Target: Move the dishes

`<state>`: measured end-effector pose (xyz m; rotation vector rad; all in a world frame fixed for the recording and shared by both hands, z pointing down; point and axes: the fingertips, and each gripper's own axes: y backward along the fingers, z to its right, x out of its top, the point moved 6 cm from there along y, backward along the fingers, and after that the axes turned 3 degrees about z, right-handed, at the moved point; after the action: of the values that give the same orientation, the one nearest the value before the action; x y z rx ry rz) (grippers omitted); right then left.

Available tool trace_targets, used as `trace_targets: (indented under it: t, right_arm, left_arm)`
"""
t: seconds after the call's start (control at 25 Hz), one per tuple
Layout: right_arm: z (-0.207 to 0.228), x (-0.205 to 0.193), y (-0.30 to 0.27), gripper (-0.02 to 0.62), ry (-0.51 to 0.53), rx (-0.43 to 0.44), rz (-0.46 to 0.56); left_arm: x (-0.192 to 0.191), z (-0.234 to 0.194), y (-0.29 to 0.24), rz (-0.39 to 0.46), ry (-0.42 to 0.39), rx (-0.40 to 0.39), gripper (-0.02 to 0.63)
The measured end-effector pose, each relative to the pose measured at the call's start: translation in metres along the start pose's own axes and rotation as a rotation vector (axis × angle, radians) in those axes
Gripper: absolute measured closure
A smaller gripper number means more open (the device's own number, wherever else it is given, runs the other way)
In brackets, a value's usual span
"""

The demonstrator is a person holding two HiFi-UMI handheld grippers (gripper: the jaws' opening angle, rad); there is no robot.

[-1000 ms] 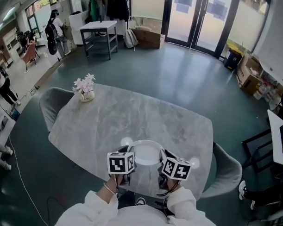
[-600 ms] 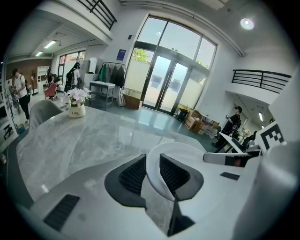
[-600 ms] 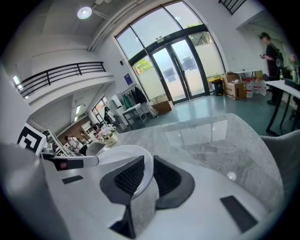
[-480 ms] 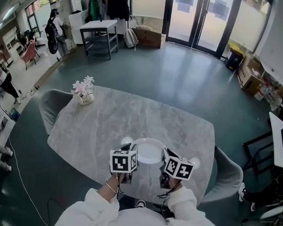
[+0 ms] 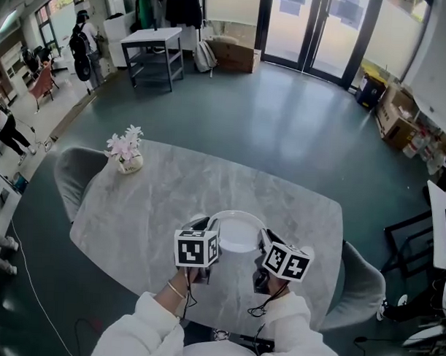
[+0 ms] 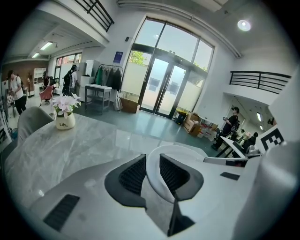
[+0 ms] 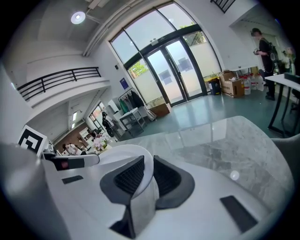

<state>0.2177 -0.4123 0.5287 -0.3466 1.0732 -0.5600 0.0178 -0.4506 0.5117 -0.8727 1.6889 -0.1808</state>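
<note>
Under you a grey marble table [image 5: 156, 200] stands in a wide hall with glass doors [image 5: 316, 31] behind it. Your left gripper [image 5: 204, 230] and right gripper [image 5: 267, 243] each have their jaws clamped on opposite rims of the white plate [image 5: 237, 232], lower centre of the head view. A vase of pink flowers [image 5: 125, 152] stands well apart, upper left.

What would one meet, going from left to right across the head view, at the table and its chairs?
Grey chair → flower vase → left gripper → white dish → right gripper → second grey chair.
</note>
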Motion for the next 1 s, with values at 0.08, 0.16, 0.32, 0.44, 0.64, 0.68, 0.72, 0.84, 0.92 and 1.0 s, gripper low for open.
trace_targets:
  t: [0.08,0.16,0.32,0.44,0.64,0.68,0.72,0.84,0.92,1.0]
  right_arm:
    - [-0.001,0.007,-0.012,0.482,-0.005,0.005,0.009]
    - [0.0,0.011,-0.025,0.482,-0.01,0.005,0.011]
    - [0.005,0.018,-0.049,0.482,-0.017,-0.022,0.003]
    - [0.008,0.018,-0.07,0.482,-0.038,-0.023,-0.003]
    - [0.018,0.026,-0.105,0.483,-0.053,-0.04,-0.001]
    - [0.019,0.028,-0.112,0.483,-0.051,-0.045,-0.003]
    - [0.021,0.029,-0.119,0.483,-0.048,-0.048,-0.007]
    - [0.024,0.029,-0.141,0.483,-0.04,-0.056,-0.019]
    - [0.026,0.03,-0.156,0.485,-0.047,-0.055,-0.021]
    - [0.028,0.029,-0.171,0.485,-0.054,-0.055,-0.023]
  left_arm:
    - [0.007,-0.006,-0.011,0.002,0.002,-0.002,0.512]
    - [0.012,-0.013,-0.023,0.003,0.008,-0.004,0.512]
    - [0.023,-0.025,-0.048,-0.005,0.009,-0.012,0.512]
    - [0.029,-0.036,-0.069,-0.018,0.006,-0.022,0.512]
    - [0.038,-0.052,-0.108,-0.034,0.007,-0.034,0.512]
    - [0.04,-0.056,-0.115,-0.038,0.009,-0.037,0.512]
    - [0.04,-0.06,-0.122,-0.042,0.011,-0.04,0.512]
    - [0.04,-0.074,-0.143,-0.061,0.009,-0.049,0.512]
    - [0.041,-0.083,-0.158,-0.076,0.004,-0.056,0.512]
    - [0.042,-0.091,-0.172,-0.091,-0.001,-0.059,0.512]
